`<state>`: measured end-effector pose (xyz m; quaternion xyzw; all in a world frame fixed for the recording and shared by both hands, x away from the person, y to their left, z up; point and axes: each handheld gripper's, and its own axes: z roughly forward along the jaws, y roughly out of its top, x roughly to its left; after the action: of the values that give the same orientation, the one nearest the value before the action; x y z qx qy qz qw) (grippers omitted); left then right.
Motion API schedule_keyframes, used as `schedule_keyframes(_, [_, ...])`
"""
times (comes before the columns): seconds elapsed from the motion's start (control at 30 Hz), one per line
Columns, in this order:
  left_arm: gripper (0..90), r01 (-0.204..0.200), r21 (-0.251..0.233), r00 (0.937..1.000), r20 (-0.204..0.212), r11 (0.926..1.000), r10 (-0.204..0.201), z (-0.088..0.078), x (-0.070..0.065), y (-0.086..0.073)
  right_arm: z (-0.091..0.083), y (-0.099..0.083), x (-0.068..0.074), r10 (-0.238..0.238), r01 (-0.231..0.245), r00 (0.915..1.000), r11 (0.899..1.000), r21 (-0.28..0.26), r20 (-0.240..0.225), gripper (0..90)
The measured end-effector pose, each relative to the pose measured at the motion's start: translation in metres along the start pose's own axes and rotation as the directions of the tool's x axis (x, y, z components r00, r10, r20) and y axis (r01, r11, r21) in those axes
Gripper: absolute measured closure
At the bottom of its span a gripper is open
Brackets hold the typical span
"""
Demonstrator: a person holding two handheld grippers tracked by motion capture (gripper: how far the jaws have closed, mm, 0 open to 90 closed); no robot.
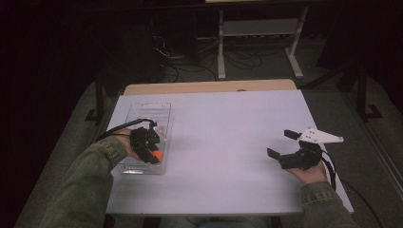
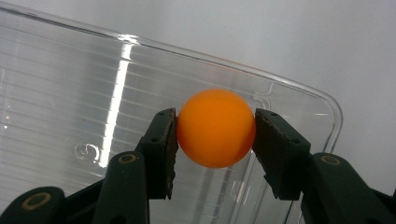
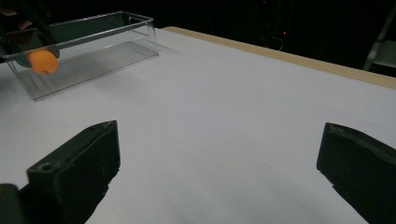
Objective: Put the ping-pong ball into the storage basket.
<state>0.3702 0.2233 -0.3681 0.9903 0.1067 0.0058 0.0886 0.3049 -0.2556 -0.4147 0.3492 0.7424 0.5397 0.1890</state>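
In the high view, a white table [image 1: 223,142] sat in a dark room; a clear plastic box [image 1: 151,114] lay near its left side; the left gripper [image 1: 153,153] reached down over the near end of that box, and a small orange ball [image 1: 158,155] showed at its tip; the right gripper [image 1: 281,145] rested low over the right part of the table, well apart from the box, with its jaws spread wide and nothing between them; a grey three-cornered plate [image 1: 319,136] sat on top of it; green sleeves [image 1: 90,185] came in from the bottom. In the left gripper view, the two black jaws pressed on both sides of the orange ball [image 2: 215,128], so the ball was held tight; the ball hung over the ridged floor of the clear box [image 2: 70,93], close to a rounded corner. In the right gripper view, the two jaws stood far apart over bare white table [image 3: 224,116], holding nothing; far off at the top left stood the clear box [image 3: 93,46], and the orange ball [image 3: 43,61] showed at its near end, under the dark shape of the other gripper.
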Motion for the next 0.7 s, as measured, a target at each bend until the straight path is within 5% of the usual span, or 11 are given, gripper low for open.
schedule_keyframes(0.4, [43.6, 0.022, 0.005, 0.9996, 0.015, 0.9998, -0.022, 0.0005, 0.0000, 0.0004, 0.0005, -0.0001, -0.0001, -0.003, 0.003, 1.0000, 1.000, 0.003, -0.002, 0.0])
schedule_keyframes(0.7, [36.9, 0.047, -0.009, 0.9987, -0.020, 0.9989, -0.047, -0.0068, 0.0010, -0.0048, 0.0006, 0.0000, 0.0002, -0.003, 0.003, 1.0000, 1.000, 0.003, -0.002, 0.0])
